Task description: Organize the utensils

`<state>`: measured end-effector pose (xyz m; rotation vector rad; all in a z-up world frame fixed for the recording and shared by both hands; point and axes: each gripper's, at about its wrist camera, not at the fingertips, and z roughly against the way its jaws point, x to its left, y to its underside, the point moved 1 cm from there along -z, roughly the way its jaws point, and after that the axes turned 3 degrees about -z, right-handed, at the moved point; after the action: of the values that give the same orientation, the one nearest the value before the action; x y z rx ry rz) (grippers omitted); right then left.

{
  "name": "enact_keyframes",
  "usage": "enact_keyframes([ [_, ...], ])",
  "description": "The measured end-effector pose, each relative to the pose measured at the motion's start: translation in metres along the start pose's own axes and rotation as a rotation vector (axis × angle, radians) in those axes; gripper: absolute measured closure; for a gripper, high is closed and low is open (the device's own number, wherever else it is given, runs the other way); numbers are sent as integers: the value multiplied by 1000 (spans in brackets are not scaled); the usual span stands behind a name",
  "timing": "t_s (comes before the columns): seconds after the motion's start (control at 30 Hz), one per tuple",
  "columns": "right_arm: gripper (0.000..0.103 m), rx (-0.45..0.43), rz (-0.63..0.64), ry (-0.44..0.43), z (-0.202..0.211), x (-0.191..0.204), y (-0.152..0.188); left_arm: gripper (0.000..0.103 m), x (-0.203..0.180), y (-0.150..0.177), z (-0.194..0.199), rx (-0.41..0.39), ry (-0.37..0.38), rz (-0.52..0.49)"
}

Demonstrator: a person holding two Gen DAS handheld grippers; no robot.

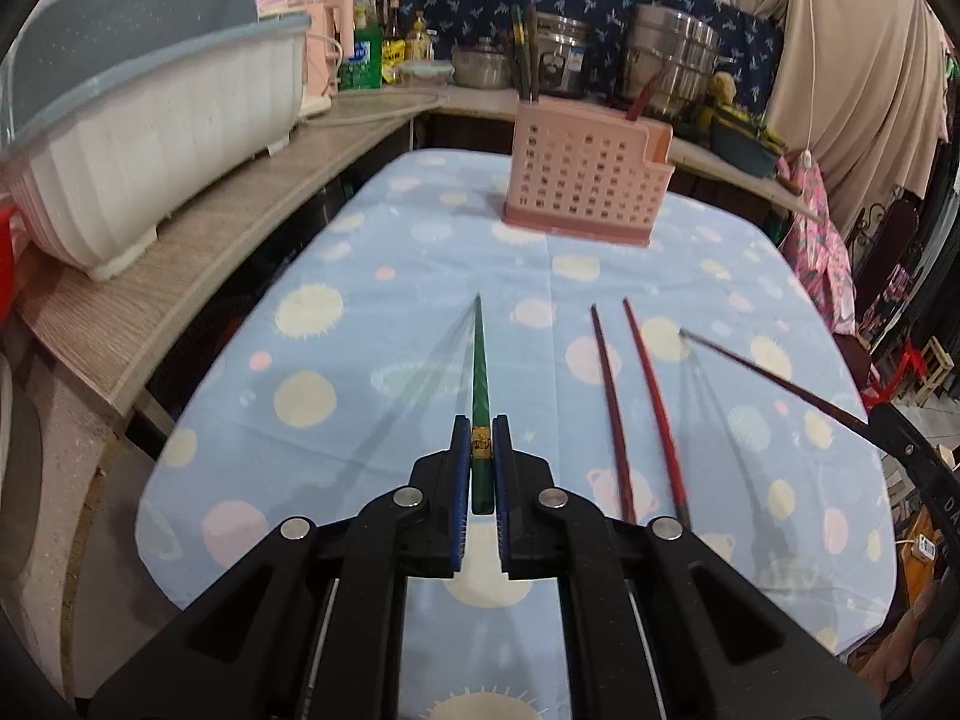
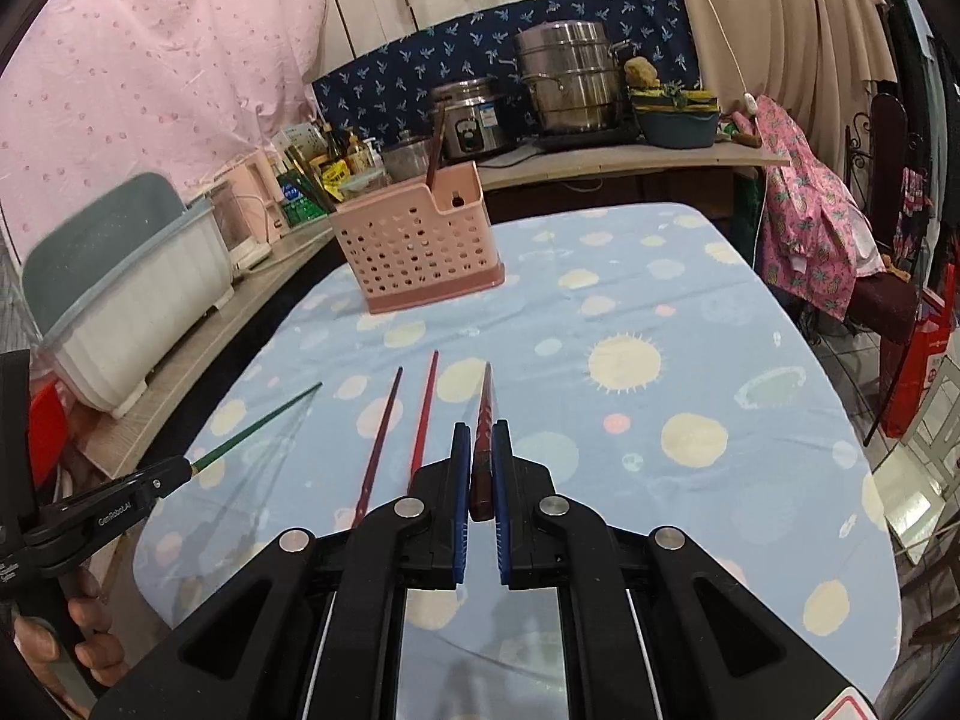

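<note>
The left gripper (image 1: 481,450) is clamped on a green tapered chopstick (image 1: 480,372), its butt end partly hidden between the blue pads, its tip pointing straight ahead. The right gripper (image 2: 482,456) likewise pinches a dark red patterned chopstick (image 2: 485,402), which also points forward. Between the two grippers, two red chopsticks (image 1: 636,396) lie on the blue dotted tablecloth (image 1: 384,312), their near ends cut off behind the gripper. Farther ahead stands a pink perforated plastic utensil holder (image 1: 585,186).

"GenRobot.AI" on left tool (image 2: 174,471)
</note>
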<state>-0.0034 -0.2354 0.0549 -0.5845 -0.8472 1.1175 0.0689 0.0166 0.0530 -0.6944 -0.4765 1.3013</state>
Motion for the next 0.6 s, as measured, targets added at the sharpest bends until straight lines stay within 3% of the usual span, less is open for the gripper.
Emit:
enact_keyframes([
  [0.3,97,-129,11,-31,31,8,-59,96,4,-54,33,-94,33,1],
  [0.47,97,-152,-2,-55,29,8,-87,96,0,-88,36,-123,65,-1],
  [0.6,97,-159,14,-62,17,14,-111,96,-5,-117,28,-135,42,-18],
])
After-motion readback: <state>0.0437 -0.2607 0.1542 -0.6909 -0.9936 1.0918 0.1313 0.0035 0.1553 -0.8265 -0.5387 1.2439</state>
